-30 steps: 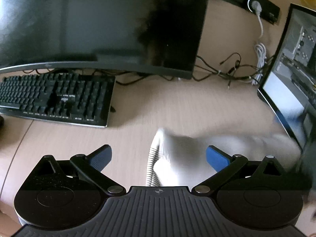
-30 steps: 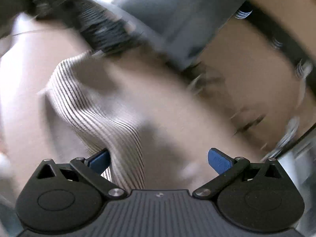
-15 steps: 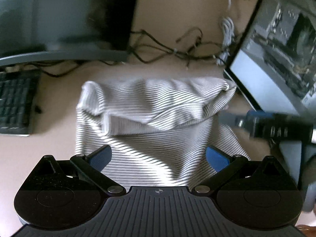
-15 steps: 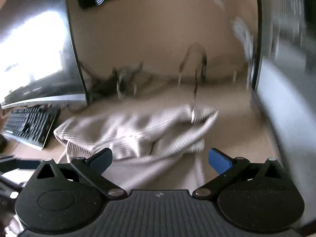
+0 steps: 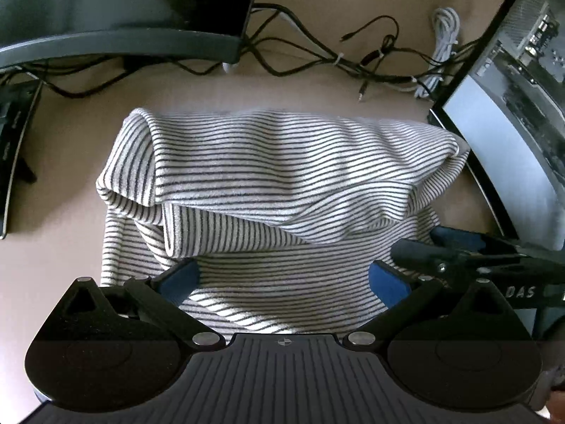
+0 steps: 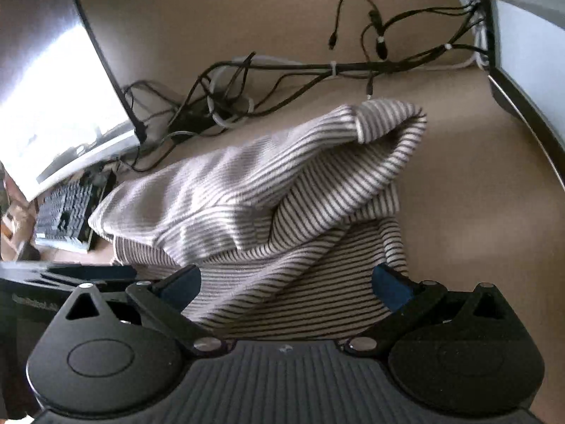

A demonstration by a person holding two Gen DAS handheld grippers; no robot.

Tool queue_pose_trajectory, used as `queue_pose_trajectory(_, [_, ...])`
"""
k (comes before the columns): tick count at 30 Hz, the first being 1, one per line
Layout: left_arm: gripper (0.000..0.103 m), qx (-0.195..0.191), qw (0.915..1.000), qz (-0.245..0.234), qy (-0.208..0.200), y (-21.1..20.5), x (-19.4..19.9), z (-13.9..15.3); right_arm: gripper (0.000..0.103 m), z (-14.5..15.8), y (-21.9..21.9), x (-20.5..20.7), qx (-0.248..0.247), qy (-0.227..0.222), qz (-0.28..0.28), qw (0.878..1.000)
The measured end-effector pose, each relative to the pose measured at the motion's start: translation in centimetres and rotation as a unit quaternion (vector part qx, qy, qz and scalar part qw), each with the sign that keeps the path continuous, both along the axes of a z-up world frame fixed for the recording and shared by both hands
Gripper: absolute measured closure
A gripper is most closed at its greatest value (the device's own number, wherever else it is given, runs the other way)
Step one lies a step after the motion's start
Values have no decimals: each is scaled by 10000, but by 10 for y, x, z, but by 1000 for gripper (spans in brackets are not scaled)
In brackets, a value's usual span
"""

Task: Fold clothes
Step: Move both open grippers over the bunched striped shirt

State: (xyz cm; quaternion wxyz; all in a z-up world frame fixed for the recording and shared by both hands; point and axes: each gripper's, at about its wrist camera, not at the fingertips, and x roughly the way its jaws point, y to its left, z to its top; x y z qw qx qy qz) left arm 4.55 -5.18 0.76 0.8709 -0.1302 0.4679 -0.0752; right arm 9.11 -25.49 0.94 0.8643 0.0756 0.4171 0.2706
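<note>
1. A white knit garment with thin black stripes (image 5: 282,183) is lying in a loose, partly folded heap on a tan wooden desk (image 5: 56,247), its far half doubled over the near half.
2. The left gripper (image 5: 282,279), black with blue finger pads, is hovering over the garment's near edge with its fingers spread wide, gripping nothing.
3. The right gripper (image 6: 286,282), of the same build, is likewise hanging released over the near right part of the cloth, fingers wide apart and empty.
4. In the left wrist view, the right gripper's black fingers (image 5: 459,251) are reaching in just beside the garment's right edge.
5. A tangle of black cables (image 5: 353,60) is lying beyond the garment.
6. A curved dark monitor (image 5: 123,7) is standing at far left, a second lit screen (image 5: 512,123) at right.
7. A black keyboard (image 6: 67,215) is sitting left of the cloth.
</note>
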Motion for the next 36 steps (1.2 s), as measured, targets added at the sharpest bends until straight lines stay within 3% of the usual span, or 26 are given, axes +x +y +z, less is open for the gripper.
queue_pose_trajectory(9, [0, -10, 9995, -263, -167, 3, -11, -4, 0, 4, 15, -8, -223, 5, 157, 9996])
queue_pose_trajectory(13, [0, -107, 9992, -363, -149, 8, -19, -6, 0, -27, -34, -30, -253, 229, 238, 9991])
queue_pose_trajectory(18, [0, -136, 9980, -610, -100, 13, -37, -11, 0, -21, -29, -51, -457, 585, -95, 9972])
queue_pose_trajectory(23, [0, -165, 9958, -889, -101, 14, -54, -10, 0, -20, -20, -71, -684, 324, -296, 9967])
queue_pose_trajectory(36, [0, -404, 9890, -1420, 39, 25, -95, -12, 0, -9, -2, -128, -719, 340, -390, 9961])
